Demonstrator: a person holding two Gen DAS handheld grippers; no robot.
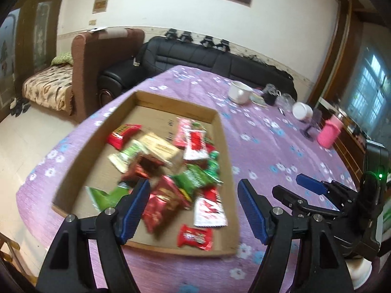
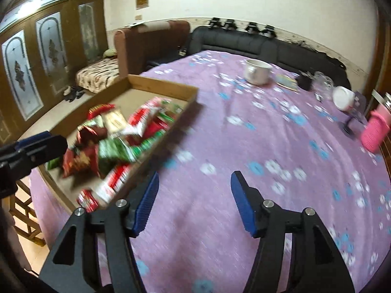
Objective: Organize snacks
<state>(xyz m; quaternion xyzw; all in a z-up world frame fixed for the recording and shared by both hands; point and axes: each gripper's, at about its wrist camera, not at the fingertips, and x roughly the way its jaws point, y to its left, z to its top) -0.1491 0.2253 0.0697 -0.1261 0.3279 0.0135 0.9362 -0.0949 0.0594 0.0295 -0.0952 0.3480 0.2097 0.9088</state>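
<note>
Two grippers, both spread wide with nothing between the blue pads. The left gripper (image 1: 193, 210) hangs over the near end of the cardboard tray (image 1: 221, 127), its left finger above the snack pile and its right finger just past the tray's right wall. The right gripper (image 2: 194, 205) sits off to the right over bare purple tablecloth (image 2: 244, 146), well clear of the tray, and you can spot it from the left wrist view too, low at the right edge.

All the snacks are in the tray: a loose heap of red, green and white packets (image 1: 171, 166) piled toward the middle and near side, with one small red candy packet (image 1: 194, 237) lying by itself in the near right corner. A cream-coloured packet (image 1: 160, 146) rests on top near the middle of the heap. Packets are pretty blurry in both views, so I can't read any labels.

Far side of the table has a white mug (image 2: 257, 70), a white jar (image 2: 343, 97) on its side, a pink bottle (image 2: 375, 131) near the right edge, and some dark and glass bits I can't make out. Black sofa (image 1: 195, 56) behind it all.
</note>
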